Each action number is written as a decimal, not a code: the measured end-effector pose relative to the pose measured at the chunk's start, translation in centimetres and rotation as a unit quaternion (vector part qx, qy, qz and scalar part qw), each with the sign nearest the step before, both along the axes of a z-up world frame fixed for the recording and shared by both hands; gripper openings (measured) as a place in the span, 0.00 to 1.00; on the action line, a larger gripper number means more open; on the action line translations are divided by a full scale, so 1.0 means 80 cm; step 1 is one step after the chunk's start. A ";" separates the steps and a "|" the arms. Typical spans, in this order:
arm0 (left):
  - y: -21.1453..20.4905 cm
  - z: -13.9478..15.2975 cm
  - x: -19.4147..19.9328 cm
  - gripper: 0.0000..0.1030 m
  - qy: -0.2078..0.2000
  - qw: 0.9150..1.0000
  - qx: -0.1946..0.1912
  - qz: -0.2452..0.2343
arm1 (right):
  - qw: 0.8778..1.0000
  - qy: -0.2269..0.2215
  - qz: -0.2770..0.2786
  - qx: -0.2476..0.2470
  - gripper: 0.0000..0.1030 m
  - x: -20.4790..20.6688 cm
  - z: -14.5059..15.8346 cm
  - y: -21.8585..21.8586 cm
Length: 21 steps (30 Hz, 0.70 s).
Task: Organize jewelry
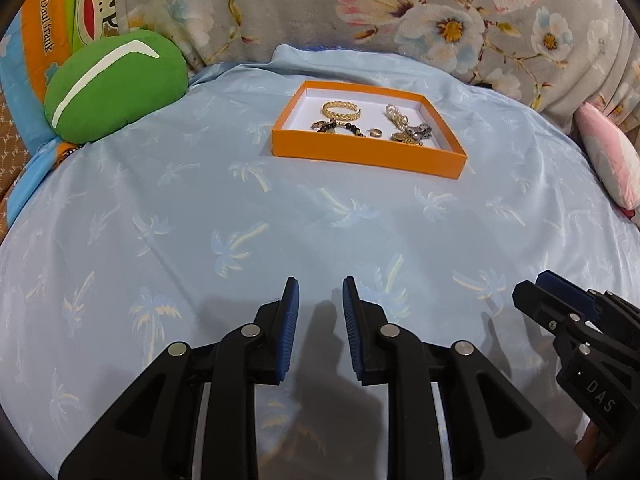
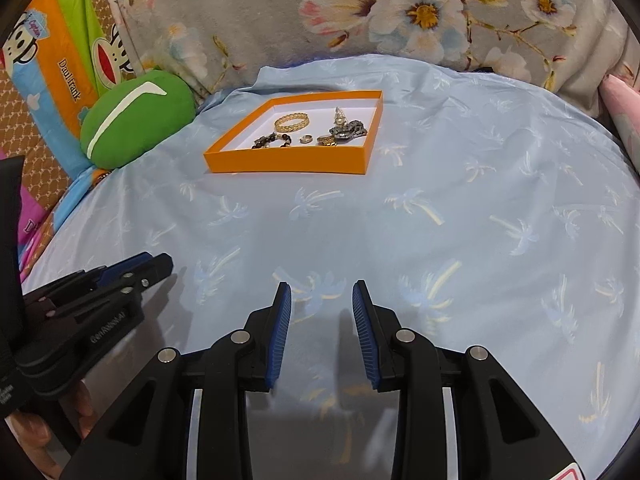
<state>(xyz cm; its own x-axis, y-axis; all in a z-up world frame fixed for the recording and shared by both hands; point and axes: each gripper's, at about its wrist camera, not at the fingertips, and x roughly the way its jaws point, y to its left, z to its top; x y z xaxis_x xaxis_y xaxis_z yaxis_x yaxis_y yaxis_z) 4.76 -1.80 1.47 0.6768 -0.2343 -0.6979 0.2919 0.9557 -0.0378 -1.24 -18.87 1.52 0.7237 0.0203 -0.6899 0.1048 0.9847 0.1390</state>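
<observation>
Both grippers hover low over the bed sheet [image 1: 280, 208] w/ nothing held; left gripper [image 1: 320, 292] at bottom centre of its view, jaws parted a little, only sheet between them; right gripper [image 2: 322, 296] likewise at bottom centre of its own view, jaws a bit wider, empty. Jewelry sits in the orange tray [image 1: 368, 156], upper centre of the left view, well apart from both grippers; inside: gold braided bangle [image 1: 341, 109] towards the back left, dark beaded bracelet [image 1: 340, 126] in front of it, small ring [image 1: 375, 133] mid-front, tangled pearl-and-metal cluster [image 1: 406, 126] on the right. Handling, as a guess: all light; bangle stiff, prob. slick metal, so pinch across its band at the rim; beaded piece limp, will drape, so take it mid-strand; ring tiny and apt to skid on the tray floor; cluster may drag neighbours along, so lift slowly. Green cushion [image 1: 116, 84] at upper left, clear of the work.
</observation>
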 end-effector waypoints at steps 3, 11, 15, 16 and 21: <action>0.001 0.001 -0.001 0.21 -0.003 1.000 -0.002 0.004 | 1.000 0.000 -0.001 0.000 0.31 0.000 -0.001 0.003; 0.002 -0.002 0.009 0.21 0.007 1.000 -0.006 0.016 | 1.000 0.001 -0.010 0.007 0.31 0.012 -0.001 0.002; -0.009 0.000 0.018 0.21 -0.004 1.000 0.008 0.020 | 1.000 0.001 -0.014 0.001 0.31 0.033 0.001 0.002; -0.012 0.001 0.021 0.21 -0.006 1.000 0.011 0.020 | 1.000 0.001 -0.015 0.000 0.31 0.040 0.001 0.002; -0.025 0.003 0.044 0.21 -0.011 0.999 0.018 0.029 | 1.000 0.002 -0.021 0.001 0.31 0.063 0.000 -0.003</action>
